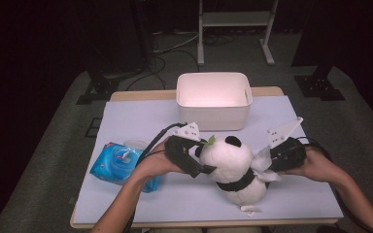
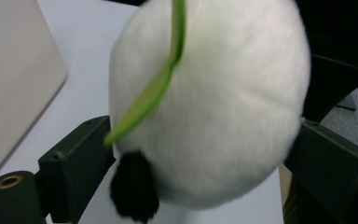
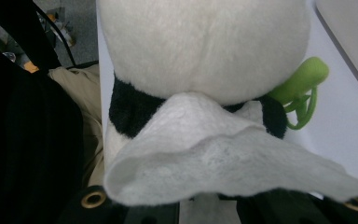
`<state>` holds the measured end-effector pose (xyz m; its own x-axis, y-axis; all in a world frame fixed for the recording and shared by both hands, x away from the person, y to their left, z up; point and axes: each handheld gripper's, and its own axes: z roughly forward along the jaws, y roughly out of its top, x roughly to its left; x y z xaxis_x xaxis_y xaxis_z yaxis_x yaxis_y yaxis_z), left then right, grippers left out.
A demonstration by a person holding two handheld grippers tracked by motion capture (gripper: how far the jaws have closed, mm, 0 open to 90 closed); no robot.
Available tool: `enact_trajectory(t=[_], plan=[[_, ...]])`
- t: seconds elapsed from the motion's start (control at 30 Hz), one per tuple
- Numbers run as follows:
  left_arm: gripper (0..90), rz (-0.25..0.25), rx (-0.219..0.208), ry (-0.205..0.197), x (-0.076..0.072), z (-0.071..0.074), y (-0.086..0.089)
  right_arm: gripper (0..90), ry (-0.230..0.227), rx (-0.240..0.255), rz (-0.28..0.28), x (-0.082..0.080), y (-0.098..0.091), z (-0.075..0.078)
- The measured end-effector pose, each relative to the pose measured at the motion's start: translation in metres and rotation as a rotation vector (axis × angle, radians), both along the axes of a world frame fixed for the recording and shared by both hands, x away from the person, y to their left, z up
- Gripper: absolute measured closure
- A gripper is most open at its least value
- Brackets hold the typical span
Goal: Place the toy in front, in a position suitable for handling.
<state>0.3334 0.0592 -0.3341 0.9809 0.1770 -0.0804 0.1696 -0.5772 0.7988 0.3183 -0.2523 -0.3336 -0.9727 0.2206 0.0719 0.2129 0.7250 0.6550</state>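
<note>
White bin – nothing inside – behind the plush panda.

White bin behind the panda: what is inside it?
The white bin shows bare inner walls, with nothing visible inside from the high view. Its front wall covers the nearer part of the floor, so something low there could be hidden.

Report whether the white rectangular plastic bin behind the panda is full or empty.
Empty: the high view looks into the white rectangular plastic bin and shows only bare inner walls and floor.
</note>
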Motion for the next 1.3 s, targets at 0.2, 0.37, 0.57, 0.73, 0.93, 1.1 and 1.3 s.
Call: enact_trajectory(t=[0.2,0.37,0.57,0.73,0.93,1.1,1.3], plan=[[8.4,-0.028,-0.019,0.049,0.002,-0.011,-0.006,81.0,0.007,0.003,-0.01,-0.001,-0.006,-0.003],[8.0,-0.048,-0.033,0.082,0.002,-0.024,-0.01,80.9,0.013,0.023,-0.021,-0.001,-0.01,-0.006],[26.3,-0.021,-0.065,0.088,0.005,-0.015,-0.004,80.9,-0.019,0.043,-0.036,-0.002,-0.012,-0.001],[28.7,-0.013,-0.068,0.049,0.003,0.005,0.002,80.9,-0.035,0.058,-0.042,-0.001,-0.014,0.013],[29.3,0.011,-0.007,0.003,-0.001,0.017,0.007,80.9,-0.044,0.124,-0.033,0.0,-0.013,0.028],[29.1,-0.015,-0.002,-0.005,-0.004,0.015,-0.002,81.0,-0.076,0.143,-0.019,0.0,-0.006,0.048],[28.2,-0.017,-0.007,0.007,-0.003,0.012,-0.006,80.9,-0.098,0.128,-0.002,0.001,0.002,0.061]])
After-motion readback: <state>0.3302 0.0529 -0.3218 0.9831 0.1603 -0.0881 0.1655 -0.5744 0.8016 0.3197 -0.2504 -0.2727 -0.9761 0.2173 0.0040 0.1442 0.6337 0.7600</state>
